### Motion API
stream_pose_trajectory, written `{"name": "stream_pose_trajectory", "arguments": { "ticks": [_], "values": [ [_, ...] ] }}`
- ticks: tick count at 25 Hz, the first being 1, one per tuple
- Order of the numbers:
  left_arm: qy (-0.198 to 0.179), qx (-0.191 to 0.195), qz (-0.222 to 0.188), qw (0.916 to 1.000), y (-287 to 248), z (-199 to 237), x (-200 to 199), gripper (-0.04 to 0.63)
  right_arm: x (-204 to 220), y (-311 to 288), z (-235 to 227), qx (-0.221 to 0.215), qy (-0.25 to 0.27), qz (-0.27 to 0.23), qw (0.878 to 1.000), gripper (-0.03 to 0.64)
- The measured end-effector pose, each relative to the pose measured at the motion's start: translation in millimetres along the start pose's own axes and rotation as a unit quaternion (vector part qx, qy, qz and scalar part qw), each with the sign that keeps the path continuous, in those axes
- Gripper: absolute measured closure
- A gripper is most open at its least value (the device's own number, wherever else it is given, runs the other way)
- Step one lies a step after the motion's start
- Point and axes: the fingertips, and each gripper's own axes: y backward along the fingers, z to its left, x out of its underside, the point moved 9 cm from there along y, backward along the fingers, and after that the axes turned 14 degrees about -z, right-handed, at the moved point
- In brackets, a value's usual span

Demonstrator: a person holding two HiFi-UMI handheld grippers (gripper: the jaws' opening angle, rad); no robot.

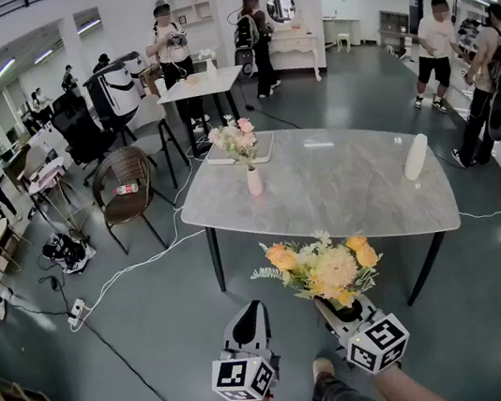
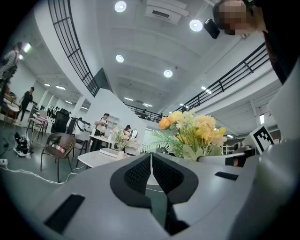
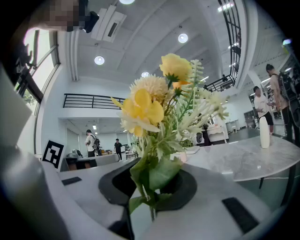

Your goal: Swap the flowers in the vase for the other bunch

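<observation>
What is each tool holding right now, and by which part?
The right tool grips the yellow bunch by its lower stems. The left tool is shut and empty.

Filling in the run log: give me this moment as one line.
left gripper: shut, empty | right gripper: shut on yellow bunch | pink flowers: in vase on table

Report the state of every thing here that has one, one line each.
Left tongs: shut, empty.
Right tongs: shut on the yellow flower bunch.
Yellow flower bunch: held upright.
Pink flowers: standing in the small pale vase.
Tall white bottle: upright on the grey marble table.
</observation>
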Motion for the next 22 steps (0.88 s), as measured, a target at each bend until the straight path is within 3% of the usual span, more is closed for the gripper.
{"name": "stream_pose_trajectory", "arguments": {
  "ticks": [22],
  "values": [
    [0.001, -0.023, 0.014, 0.9996, -172, 50, 55, 0.572, 3, -132, -142, -0.035, -0.027, -0.001, 0.999, 0.519]
  ]
}}
